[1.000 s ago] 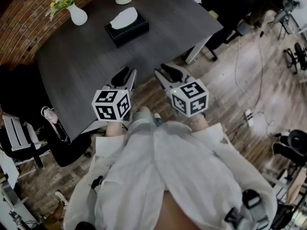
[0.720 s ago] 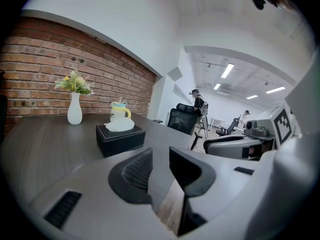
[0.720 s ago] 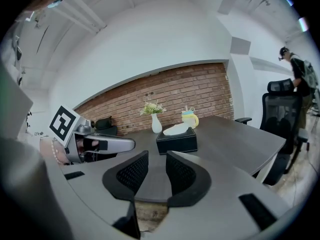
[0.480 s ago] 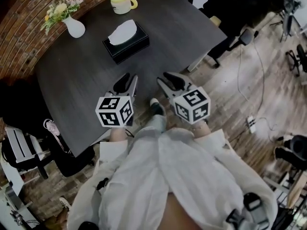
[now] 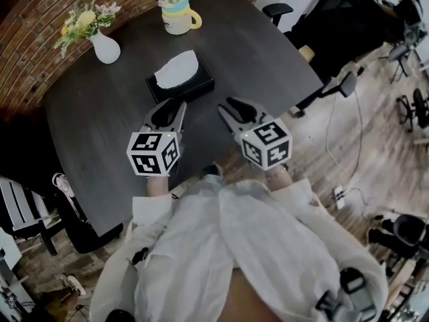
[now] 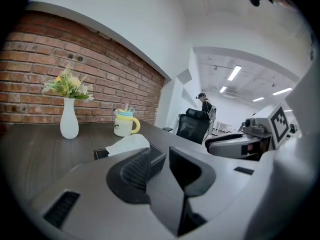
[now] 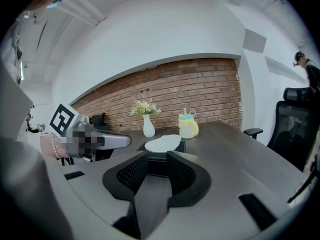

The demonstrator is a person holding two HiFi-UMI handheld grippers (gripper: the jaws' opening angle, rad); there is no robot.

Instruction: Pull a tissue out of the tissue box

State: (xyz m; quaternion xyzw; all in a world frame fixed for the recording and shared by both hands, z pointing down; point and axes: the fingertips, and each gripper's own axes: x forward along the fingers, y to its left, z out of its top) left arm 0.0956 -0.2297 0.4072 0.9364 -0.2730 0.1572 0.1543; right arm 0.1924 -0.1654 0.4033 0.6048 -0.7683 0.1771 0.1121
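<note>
**Both tongs closing in on the tissue box, no contact yet**

What changed: a sec ago both tongs were back at the near table edge w/ the box well ahead. Now the person has stepped in and both have come fwd over the table (image 5: 100, 139). The left gripper (image 5: 171, 107) has its tips just short of the box's near side. The right gripper (image 5: 236, 106) sits just beside the box's near right corner. Jaw gap looks the same as before on both.

Tongs: in the left gripper view the left gripper (image 6: 162, 156) has jaws apart and nothing between the pads. In the right gripper view the right gripper (image 7: 157, 159) is likewise apart and empty, w/ the box seen beyond the gap, not in it.

Task thing: black tissue box (image 5: 201, 84) lies mid-table, nearer the far side. A white tissue (image 5: 176, 70) stands up out of its top slot, untouched. It also shows in the left gripper view (image 6: 127, 144) and the right gripper view (image 7: 162, 143). A vase (image 5: 106, 49) w/ flowers and a mug (image 5: 177, 19) stand further back, well clear.

Meaning: approach is nearly done and the pull hasn't started. Prob. next: one set of jaws goes down onto the raised tissue and pinches it. The box is light-looking and may lift w/ the tissue, so the other tong may need to steady it.
</note>
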